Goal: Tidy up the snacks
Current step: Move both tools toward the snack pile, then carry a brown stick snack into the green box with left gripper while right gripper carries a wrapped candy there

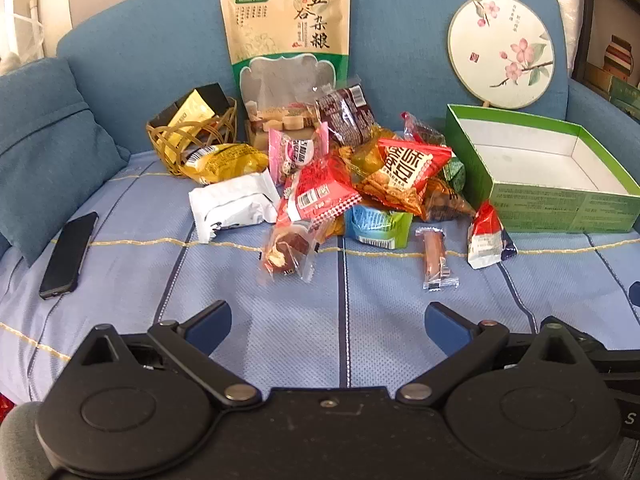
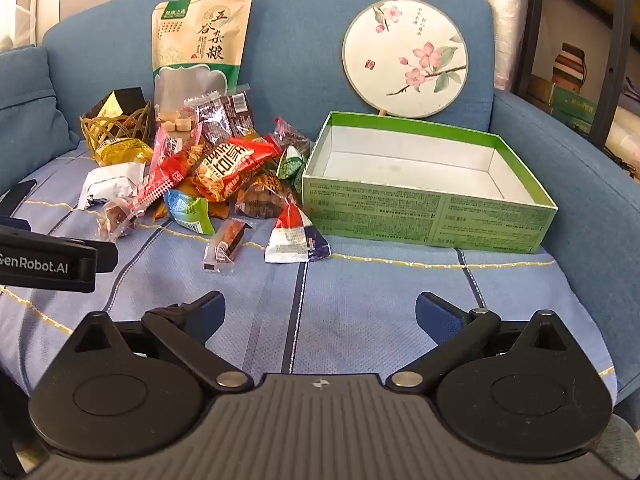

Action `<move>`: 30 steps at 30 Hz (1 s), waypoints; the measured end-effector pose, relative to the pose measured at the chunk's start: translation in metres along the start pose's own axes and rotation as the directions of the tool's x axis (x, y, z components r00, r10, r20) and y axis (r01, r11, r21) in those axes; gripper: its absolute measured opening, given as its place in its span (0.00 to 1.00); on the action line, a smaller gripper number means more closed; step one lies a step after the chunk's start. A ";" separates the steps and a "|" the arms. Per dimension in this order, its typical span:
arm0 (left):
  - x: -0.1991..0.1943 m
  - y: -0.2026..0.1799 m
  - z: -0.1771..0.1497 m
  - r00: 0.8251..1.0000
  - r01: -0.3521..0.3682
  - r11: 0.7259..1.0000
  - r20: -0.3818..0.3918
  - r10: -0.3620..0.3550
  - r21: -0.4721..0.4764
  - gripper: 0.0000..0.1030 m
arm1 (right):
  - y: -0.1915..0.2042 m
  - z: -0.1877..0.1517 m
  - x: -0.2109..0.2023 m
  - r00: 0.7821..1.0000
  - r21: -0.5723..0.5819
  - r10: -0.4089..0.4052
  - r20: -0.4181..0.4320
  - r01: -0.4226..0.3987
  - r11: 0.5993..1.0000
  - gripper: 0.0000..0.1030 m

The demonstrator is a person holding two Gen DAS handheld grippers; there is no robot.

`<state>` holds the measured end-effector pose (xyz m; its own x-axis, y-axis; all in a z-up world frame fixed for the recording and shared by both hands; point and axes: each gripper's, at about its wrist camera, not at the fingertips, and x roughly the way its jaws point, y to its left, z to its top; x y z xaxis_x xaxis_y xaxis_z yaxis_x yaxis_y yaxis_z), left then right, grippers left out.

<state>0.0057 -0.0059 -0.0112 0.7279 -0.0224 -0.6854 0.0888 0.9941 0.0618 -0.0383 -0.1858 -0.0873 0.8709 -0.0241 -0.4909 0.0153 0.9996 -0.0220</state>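
Observation:
A heap of wrapped snacks (image 1: 352, 184) (image 2: 216, 176) lies on the blue sofa seat, left of an empty green box (image 1: 560, 200) (image 2: 424, 216). Loose at the front of the heap are a thin sausage stick (image 1: 434, 258) (image 2: 226, 246), a red-and-white triangular packet (image 1: 486, 240) (image 2: 294, 236) and a clear-wrapped cake (image 1: 288, 252). My left gripper (image 1: 328, 320) hangs open over bare seat cloth, short of the heap. My right gripper (image 2: 320, 312) is open too, empty, in front of the box and packet. The left gripper's body (image 2: 48, 258) shows at the right wrist view's left edge.
A tall grain pouch (image 1: 286, 40) and a round painted fan (image 1: 502, 52) lean on the sofa back. A woven basket (image 1: 192, 136) holds a black-and-gold box. A dark phone (image 1: 68, 256) lies at the left beside a blue cushion (image 1: 44, 148). Shelves stand at the far right.

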 end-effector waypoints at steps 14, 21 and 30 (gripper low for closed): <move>0.023 0.001 -0.002 0.999 0.011 1.000 -0.039 -0.012 -0.009 1.00 | -0.003 0.008 0.023 0.999 -0.004 0.037 0.031 -0.037 0.999 1.00; 0.035 0.011 0.005 0.997 0.065 0.997 -0.046 -0.067 -0.044 1.00 | -0.024 0.029 0.035 0.975 0.041 0.187 0.123 -0.193 0.980 1.00; 0.048 -0.001 0.036 0.975 0.221 0.974 -0.018 -0.222 -0.054 1.00 | -0.026 0.051 0.084 0.972 -0.025 0.236 -0.008 -0.237 0.971 1.00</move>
<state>0.0651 -0.0116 -0.0184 0.6780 -0.2406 -0.6946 0.2102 0.9689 -0.1304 0.0596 -0.2127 -0.0834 0.8458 0.2129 -0.4893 -0.2035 0.9764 0.0731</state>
